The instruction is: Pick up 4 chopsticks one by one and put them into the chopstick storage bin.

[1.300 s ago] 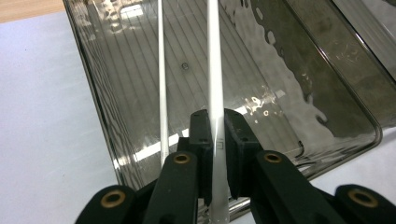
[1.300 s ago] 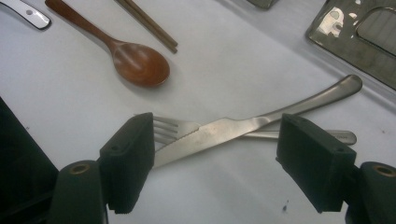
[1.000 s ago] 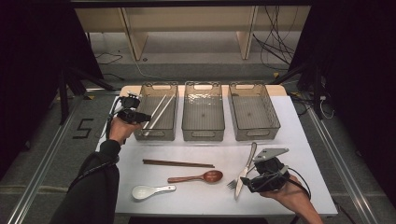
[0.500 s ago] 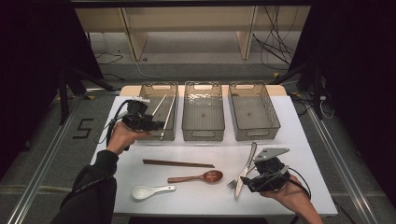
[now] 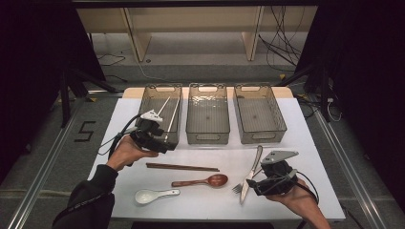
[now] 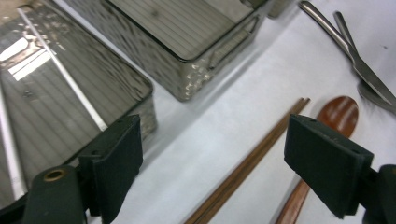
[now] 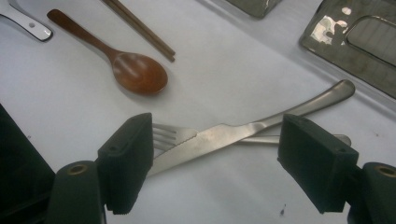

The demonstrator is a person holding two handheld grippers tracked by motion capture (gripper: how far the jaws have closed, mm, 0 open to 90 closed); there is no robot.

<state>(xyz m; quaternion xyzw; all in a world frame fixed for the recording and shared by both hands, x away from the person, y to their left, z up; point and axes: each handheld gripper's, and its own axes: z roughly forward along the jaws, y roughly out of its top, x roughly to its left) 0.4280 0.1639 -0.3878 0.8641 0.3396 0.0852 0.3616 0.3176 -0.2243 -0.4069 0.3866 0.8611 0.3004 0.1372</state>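
Observation:
My left gripper (image 5: 162, 142) hovers over the front edge of the left clear bin (image 5: 149, 95). Its jaws have just been opening and now stand wide apart with nothing between them (image 6: 212, 154). Two pale thin sticks (image 5: 170, 117) lie inside that bin. Below the gripper, brown chopsticks (image 5: 182, 167) rest on the white table. My right gripper (image 5: 261, 183) is open at the front right, its jaws either side of a crossed knife (image 7: 224, 135) and fork (image 7: 168, 133) without touching them.
A wooden spoon (image 5: 203, 181) and a white ceramic spoon (image 5: 153, 194) lie near the table's front edge. The middle bin (image 5: 207, 138) and right bin (image 5: 260, 138) stand at the back. Cables trail from both grippers.
My left hand has moved right and toward me, from the left bin's outer side to its front edge. The right hand has stayed where it was.

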